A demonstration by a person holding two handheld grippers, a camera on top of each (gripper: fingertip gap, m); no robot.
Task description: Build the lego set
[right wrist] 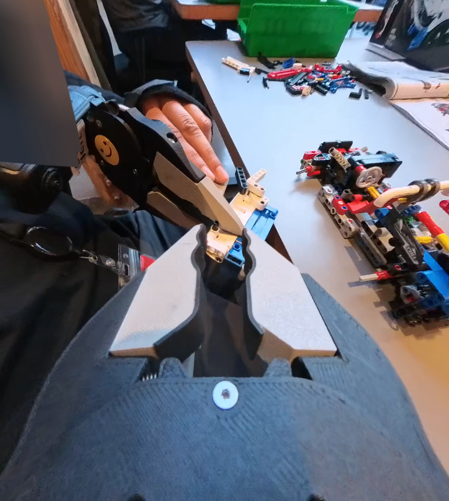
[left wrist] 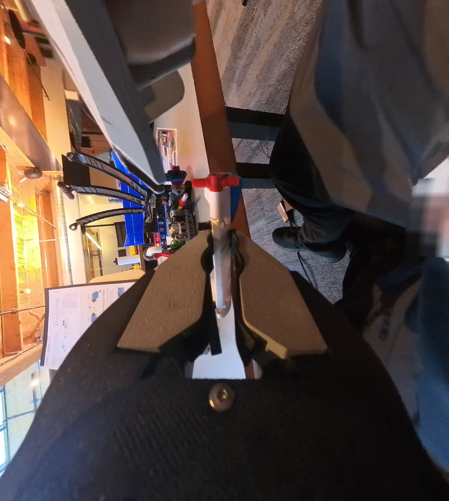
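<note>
- Grey tabletop, the largest thing here, carries one long part-built lego chassis at its right side, one green bin at the far end, one scatter of loose pieces before the bin, and open instruction pages far right.
- One small white-and-blue sub-assembly hangs off the table's near edge, held between both tools; the step in hand looks like joining or adjusting this section before it goes onto the chassis.
- Left gripper: jaws pinched on the white beam of that piece, with a red connector at its far tip.
- Right gripper: jaws clamped on the piece's lower blue-and-white end.
- One hand lies along the left tool.
- Next, I judge, calls for steady opposing pressure, pins lined up with holes.
</note>
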